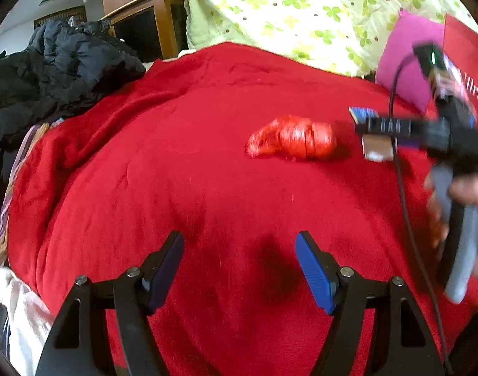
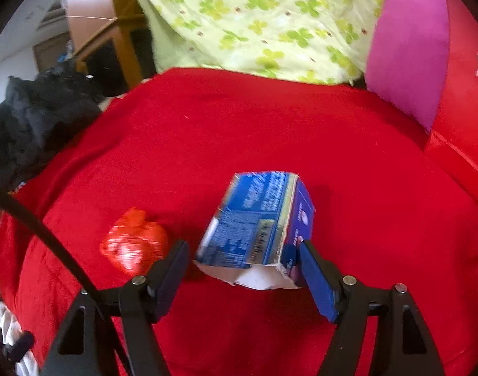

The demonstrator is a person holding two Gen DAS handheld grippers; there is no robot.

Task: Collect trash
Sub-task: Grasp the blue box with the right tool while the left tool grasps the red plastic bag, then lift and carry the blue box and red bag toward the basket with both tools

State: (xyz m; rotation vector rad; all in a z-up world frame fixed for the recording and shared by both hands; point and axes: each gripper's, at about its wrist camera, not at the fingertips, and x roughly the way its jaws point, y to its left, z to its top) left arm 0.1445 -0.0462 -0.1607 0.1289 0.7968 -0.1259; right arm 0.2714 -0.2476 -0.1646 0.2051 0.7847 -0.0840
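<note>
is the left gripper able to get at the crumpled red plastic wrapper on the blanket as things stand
Probably yes. The left gripper is open and empty, and only bare red blanket lies between it and the crumpled red plastic wrapper. The right gripper sits beside the wrapper, at the blue cardboard carton, not across the path.

Torn blue carton [image 2: 257, 222] tilted beside crumpled red wrapper [image 2: 134, 241]

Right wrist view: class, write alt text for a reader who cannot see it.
A torn blue carton lies between the open jaws of the right hand-held gripper on a red blanket. A crumpled red wrapper lies left of it; a pink cushion sits behind.
</note>
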